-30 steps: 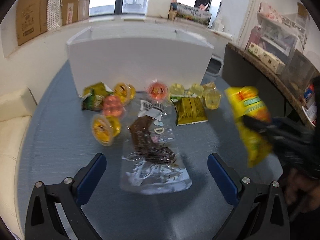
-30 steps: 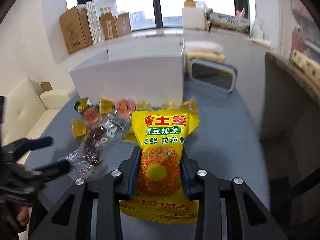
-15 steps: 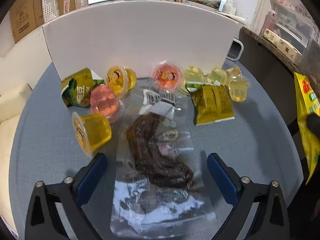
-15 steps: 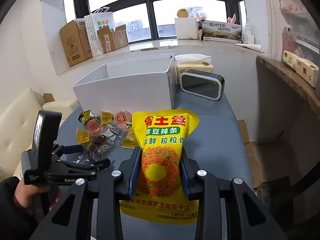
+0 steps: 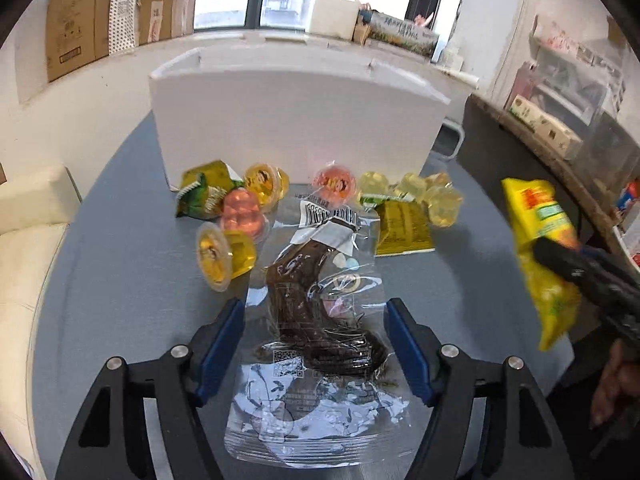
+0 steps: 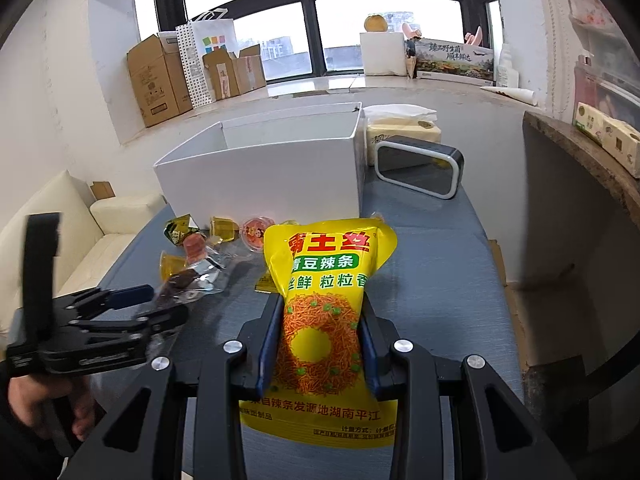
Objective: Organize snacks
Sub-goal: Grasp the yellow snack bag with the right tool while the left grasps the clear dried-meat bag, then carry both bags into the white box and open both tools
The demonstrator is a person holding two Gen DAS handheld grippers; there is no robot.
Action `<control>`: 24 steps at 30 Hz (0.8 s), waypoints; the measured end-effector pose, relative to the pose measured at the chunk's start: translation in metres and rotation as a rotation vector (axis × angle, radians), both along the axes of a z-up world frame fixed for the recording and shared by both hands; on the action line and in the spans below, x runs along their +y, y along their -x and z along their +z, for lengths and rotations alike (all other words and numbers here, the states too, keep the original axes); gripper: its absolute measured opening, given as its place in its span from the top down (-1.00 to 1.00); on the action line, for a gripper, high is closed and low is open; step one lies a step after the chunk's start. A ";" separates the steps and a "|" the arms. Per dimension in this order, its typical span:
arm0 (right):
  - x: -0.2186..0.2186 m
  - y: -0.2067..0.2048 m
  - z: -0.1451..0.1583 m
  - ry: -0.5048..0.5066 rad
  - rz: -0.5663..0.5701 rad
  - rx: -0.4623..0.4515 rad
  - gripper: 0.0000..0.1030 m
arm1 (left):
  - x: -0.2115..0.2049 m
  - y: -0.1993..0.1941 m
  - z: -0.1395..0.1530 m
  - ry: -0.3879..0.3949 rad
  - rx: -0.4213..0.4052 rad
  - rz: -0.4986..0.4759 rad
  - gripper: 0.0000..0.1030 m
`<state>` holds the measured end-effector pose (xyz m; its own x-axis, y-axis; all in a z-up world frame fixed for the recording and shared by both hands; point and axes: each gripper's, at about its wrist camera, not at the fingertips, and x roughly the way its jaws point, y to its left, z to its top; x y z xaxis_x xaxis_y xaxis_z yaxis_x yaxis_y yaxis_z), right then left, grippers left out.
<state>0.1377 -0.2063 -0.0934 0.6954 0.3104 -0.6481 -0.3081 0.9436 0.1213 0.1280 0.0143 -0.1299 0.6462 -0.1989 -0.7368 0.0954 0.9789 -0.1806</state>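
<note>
My left gripper (image 5: 314,340) has closed its blue pads onto both edges of a clear pouch of dark dried meat (image 5: 316,320) lying on the grey-blue table (image 5: 120,280). My right gripper (image 6: 318,340) is shut on a yellow bag of spicy strips (image 6: 326,308), held upright above the table; that bag also shows at the right of the left wrist view (image 5: 540,256). Jelly cups (image 5: 224,252) and small green-yellow packets (image 5: 402,230) lie in front of an open white box (image 5: 296,128), which looks empty in the right wrist view (image 6: 272,168).
A dark mirror-like tray with a white rim (image 6: 418,174) and a tissue pack (image 6: 404,130) stand right of the box. A cream sofa (image 6: 92,236) is left of the table. A brown counter (image 6: 584,152) is on the right.
My left gripper has moved forward and closed from wide open onto the pouch's edges. My right gripper has lifted the yellow bag higher, so the box's inside now shows.
</note>
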 end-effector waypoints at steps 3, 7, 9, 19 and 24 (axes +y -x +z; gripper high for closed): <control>0.004 0.002 0.002 0.004 0.012 -0.008 0.27 | 0.009 0.011 0.025 0.003 -0.072 0.019 -0.48; 0.014 -0.002 0.011 0.005 0.030 -0.025 0.27 | 0.021 0.015 0.063 0.012 -0.166 0.047 -0.48; 0.022 -0.008 0.020 0.007 0.046 -0.044 0.27 | 0.024 0.005 0.079 0.018 -0.198 0.048 -0.48; 0.068 -0.117 0.081 -0.024 0.055 -0.101 0.27 | 0.051 -0.114 0.134 0.060 -0.259 0.083 -0.48; 0.092 -0.189 0.083 0.012 0.072 -0.086 0.26 | 0.066 -0.179 0.135 0.063 -0.236 0.088 -0.49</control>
